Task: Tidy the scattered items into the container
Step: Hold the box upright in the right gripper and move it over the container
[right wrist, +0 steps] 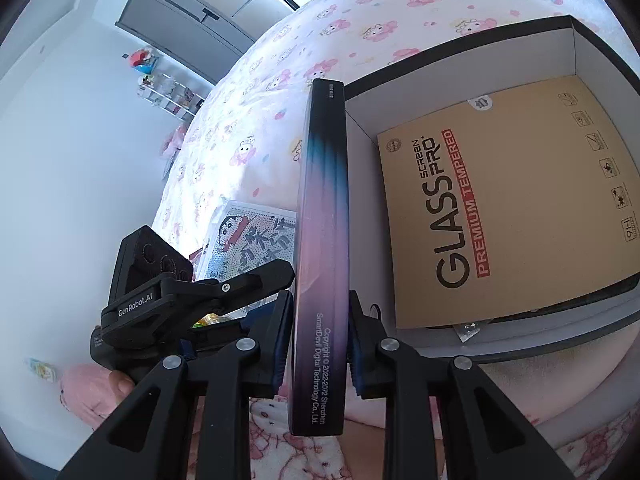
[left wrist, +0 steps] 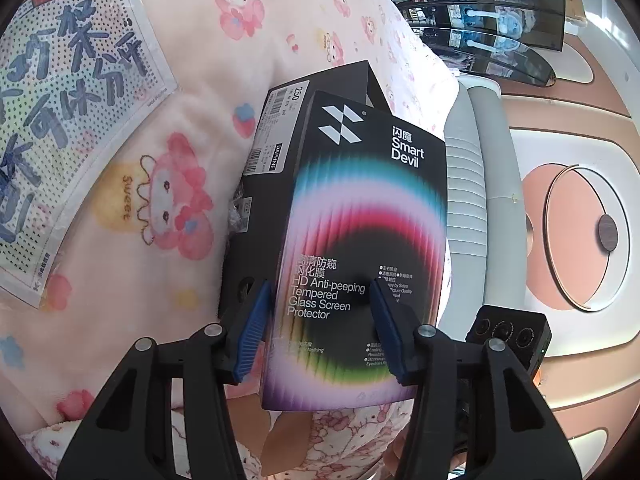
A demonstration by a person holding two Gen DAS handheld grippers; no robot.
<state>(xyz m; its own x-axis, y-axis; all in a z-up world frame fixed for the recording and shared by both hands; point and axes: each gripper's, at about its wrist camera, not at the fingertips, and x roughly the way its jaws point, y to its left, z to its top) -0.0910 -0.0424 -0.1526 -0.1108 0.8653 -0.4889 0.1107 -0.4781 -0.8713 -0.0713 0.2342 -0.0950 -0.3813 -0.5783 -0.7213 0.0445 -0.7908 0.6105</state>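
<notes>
Risk at this stage: slippage or tipping of the Smart Devil screen-protector box [right wrist: 322, 248], held on edge by its thin sides just beside the open container [right wrist: 576, 60], above the bed [right wrist: 320, 12]. Likely cause: a pinch near one end only, most of the length overhanging forward, so any loosening could let it pivot and land on the patterned bedding instead of inside. Second risk: a snag on the near container wall if lowered before clearing the rim. Third: a clash between the two tools, close together around the same box.

Right claw [right wrist: 320, 344]: narrow gap, pads pressed on both thin sides of the box, gripping it. Left claw [left wrist: 320, 320]: moderately open, blue fingers [left wrist: 254, 328] in front of the printed face, not visibly pressing on it; contact cannot be told for certain.

Inside the container: tan Glass Pro package [right wrist: 512, 208] already flat on the bottom. Beaded picture sheet [left wrist: 60, 120] lying out on the bed.
</notes>
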